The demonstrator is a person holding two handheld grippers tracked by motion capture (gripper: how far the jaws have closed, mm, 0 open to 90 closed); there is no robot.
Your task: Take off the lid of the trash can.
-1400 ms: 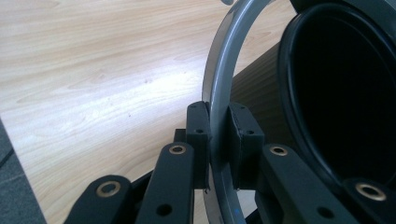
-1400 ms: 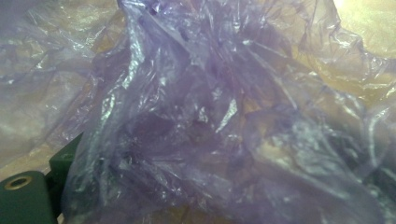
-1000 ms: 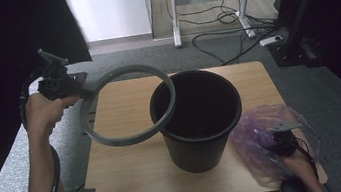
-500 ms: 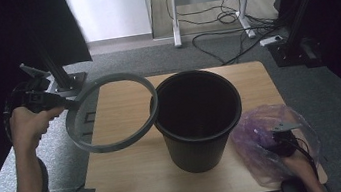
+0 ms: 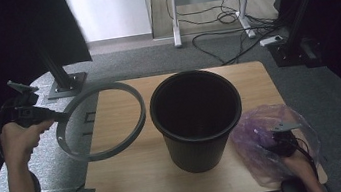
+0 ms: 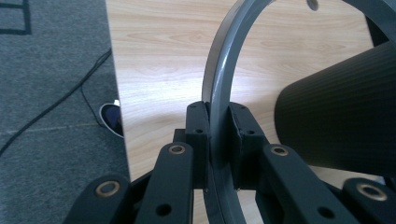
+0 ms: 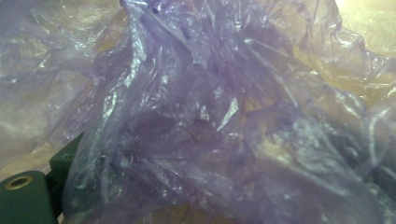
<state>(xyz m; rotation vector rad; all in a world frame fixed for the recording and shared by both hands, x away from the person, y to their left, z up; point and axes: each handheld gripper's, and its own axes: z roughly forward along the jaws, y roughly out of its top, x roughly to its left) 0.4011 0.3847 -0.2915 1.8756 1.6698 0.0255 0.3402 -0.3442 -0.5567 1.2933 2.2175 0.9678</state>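
We see left claw clamped on grey ring, held off tabletop's left edge, bin beside. Right claw buried in purple bag, grip unclear.

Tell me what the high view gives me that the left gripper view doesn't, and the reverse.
High view alone: the whole grey ring held out past the table's left edge, the open mouth of the black bin, and the purple plastic bag around the right claw. Left gripper view alone: the left claw with its pads clamped on either face of the ring's band, plus a shoe on the carpet below. Both: the ring, the bin's ribbed wall, the wooden table.
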